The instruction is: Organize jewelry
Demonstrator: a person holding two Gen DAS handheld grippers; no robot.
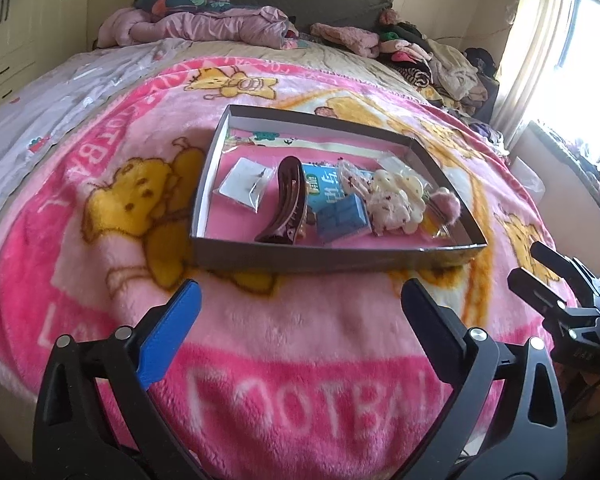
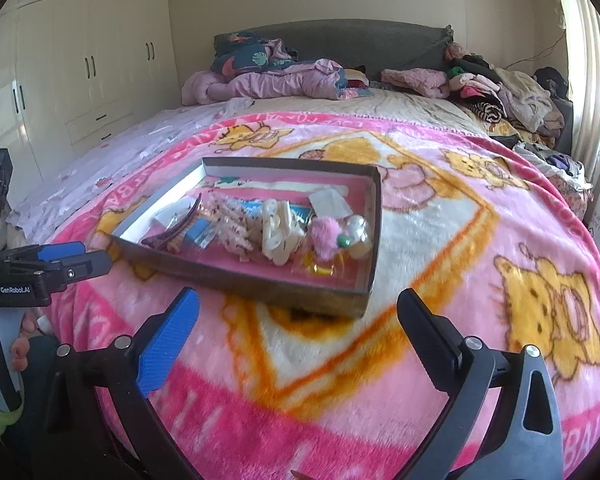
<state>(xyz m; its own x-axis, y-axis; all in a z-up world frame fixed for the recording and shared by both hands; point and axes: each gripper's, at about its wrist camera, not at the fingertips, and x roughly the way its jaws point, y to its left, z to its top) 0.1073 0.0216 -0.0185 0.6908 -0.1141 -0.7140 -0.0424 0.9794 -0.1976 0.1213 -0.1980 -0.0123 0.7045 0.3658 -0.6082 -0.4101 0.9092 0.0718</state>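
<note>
Left wrist view shows the shallow grey cardboard tray (image 1: 236, 258) of jewelry on the pink fleece cartoon blanket (image 1: 300, 344) covering the bed, holding a dark brown curved hair clip (image 1: 286, 204) among small packets. Best practice, I judge: reach for 1 piece at a time, descending squarely. Both the left claw (image 1: 300, 304) and right claw (image 2: 298, 312) gape wide, holding and touching nothing.

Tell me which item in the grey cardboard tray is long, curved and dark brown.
The glossy dark brown hair claw clip, lying between the white earring card and the blue box; the others are pale or fluffy.
</note>
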